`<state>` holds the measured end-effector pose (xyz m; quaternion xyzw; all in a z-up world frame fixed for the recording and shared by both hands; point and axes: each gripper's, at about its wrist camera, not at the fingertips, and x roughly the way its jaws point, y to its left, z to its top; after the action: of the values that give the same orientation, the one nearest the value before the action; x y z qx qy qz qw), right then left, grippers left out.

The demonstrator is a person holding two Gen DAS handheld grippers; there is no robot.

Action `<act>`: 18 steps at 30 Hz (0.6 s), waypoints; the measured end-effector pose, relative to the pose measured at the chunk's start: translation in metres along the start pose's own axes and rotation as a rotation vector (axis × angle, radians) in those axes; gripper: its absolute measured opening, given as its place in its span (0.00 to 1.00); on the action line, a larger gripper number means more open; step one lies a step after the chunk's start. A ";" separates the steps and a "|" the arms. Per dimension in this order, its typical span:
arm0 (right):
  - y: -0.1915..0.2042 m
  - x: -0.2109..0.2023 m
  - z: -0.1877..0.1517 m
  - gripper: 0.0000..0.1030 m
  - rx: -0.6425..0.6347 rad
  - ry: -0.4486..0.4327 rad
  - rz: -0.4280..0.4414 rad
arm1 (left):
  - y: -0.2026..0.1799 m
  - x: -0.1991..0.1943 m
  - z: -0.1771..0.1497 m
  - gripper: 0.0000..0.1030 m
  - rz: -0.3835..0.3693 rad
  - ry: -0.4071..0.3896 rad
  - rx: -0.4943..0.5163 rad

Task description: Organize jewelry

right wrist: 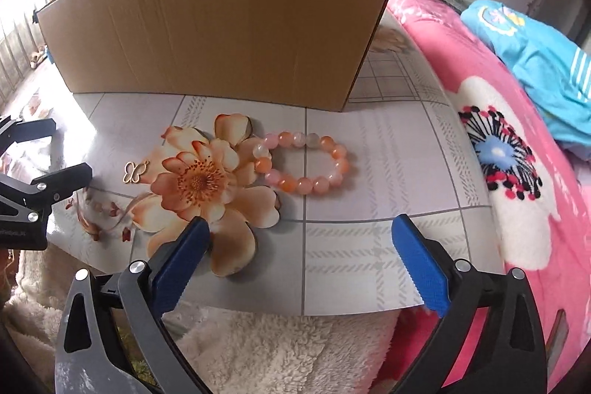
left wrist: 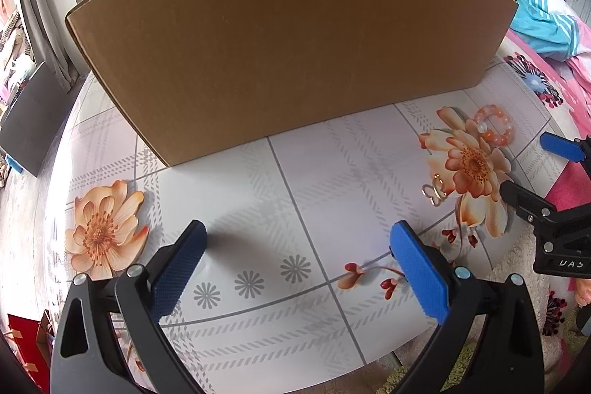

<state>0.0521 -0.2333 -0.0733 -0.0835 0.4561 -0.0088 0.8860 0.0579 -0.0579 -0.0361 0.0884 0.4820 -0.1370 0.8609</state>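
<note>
Both the left tongs (left wrist: 297,263) and right tongs (right wrist: 301,255) gape empty. The pink-and-orange beaded bracelet (right wrist: 306,163) and gold butterfly-shaped pendant (right wrist: 133,171) lie on the flower-patterned table (right wrist: 388,150) before the brown cardboard box (right wrist: 221,24).

A home bedroom — a pink floral blanket (right wrist: 517,172), blue clothing (right wrist: 546,69) and curtains (left wrist: 40,24) show it.
</note>
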 end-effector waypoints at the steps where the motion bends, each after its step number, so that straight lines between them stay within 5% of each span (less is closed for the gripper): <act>1: 0.001 0.000 0.000 0.92 0.001 0.002 0.002 | 0.000 0.000 0.000 0.95 0.000 0.000 0.000; 18: 0.005 -0.002 0.003 0.92 -0.069 0.005 0.020 | -0.001 0.001 0.006 0.95 0.002 0.005 -0.003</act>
<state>0.0530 -0.2275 -0.0703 -0.1093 0.4590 0.0156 0.8815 0.0632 -0.0608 -0.0341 0.0880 0.4843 -0.1353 0.8599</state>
